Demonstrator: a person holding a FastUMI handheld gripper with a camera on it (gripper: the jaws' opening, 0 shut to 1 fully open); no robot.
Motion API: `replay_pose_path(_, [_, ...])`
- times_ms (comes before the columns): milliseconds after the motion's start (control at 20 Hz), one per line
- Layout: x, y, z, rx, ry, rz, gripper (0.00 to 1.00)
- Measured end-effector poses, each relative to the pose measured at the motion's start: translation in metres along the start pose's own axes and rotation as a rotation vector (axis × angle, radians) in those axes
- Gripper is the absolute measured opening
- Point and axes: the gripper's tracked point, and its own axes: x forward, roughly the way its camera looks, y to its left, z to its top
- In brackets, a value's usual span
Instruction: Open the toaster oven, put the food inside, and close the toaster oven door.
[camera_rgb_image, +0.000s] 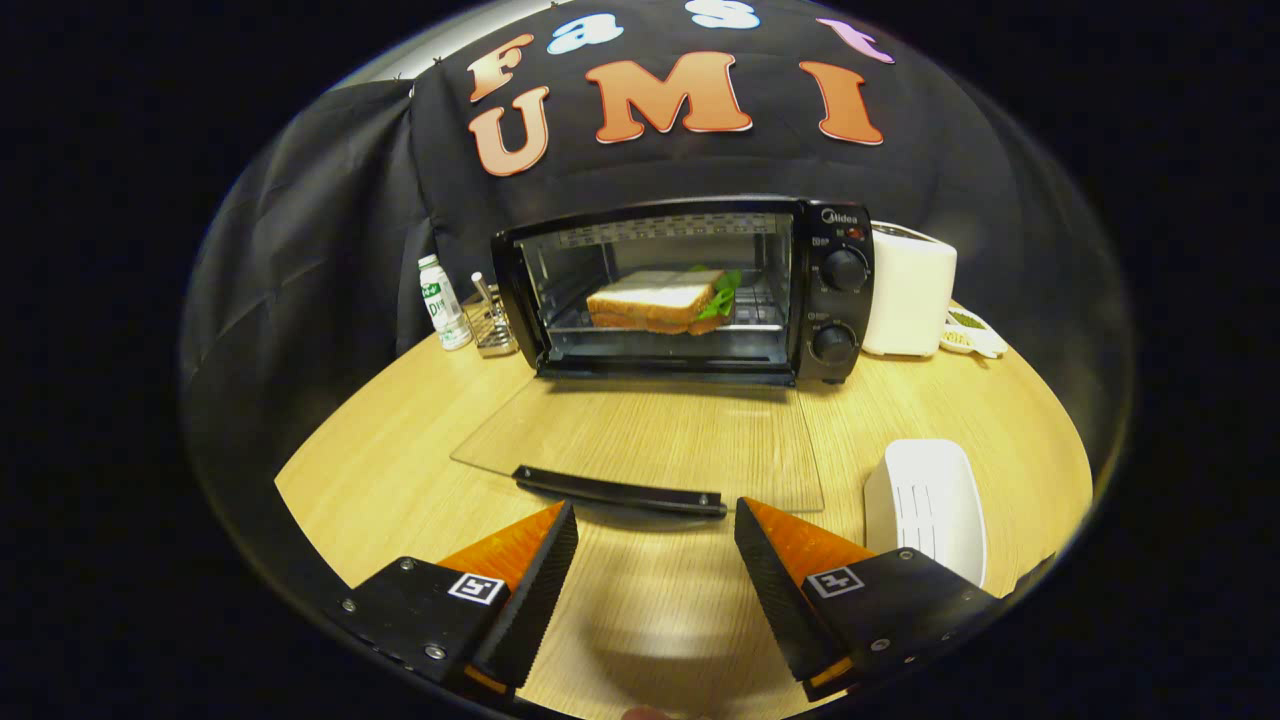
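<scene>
— Hovering low over the wooden table (400, 450), the gripper (655, 525) has its fingers spread wide with nothing between them. Agreed?

— Agreed, just bare tabletop in that gap. Right ahead of the fingertips lies the dark handle (620, 491) of the glass door (650, 440), which is folded down flat on the table.

— So the toaster oven (690, 290) stands wide open beyond it. And the food?

— A sandwich (655, 300) sits inside on the rack, white bread with a green leaf poking out on the side nearer the knobs (838, 305).

— What crowds the area?

— Beside the right finger there's a white ribbed object (925, 505), near the door's corner but apart from it. Past the knobs, a white appliance (908, 290) stands just beside the oven, and behind that a small dish (970, 335) with something greenish.

— And the other side?

— A small bottle (441, 302) with a green label and a metal rack (492, 325) holding something upright, both near the oven's wall.

— Anything unclear?

— The dish is partly hidden by the white appliance, and I can't make out what the ribbed object is. The glass door is so clear that its far edges are hard to trace against the wood.
</scene>
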Motion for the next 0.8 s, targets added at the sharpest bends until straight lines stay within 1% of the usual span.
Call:
replay_pose_path(300, [0.021, 0.008, -0.023, 0.025, 0.082, 0.019, 0.94])
replay_pose_path(400, [0.024, 0.010, -0.020, 0.009, 0.086, 0.016, 0.94])
replay_pose_path(650, [0.036, 0.012, -0.017, -0.042, 0.107, -0.023, 0.95])
replay_pose_path(800, [0.036, 0.018, -0.004, -0.034, 0.092, -0.001, 0.96])
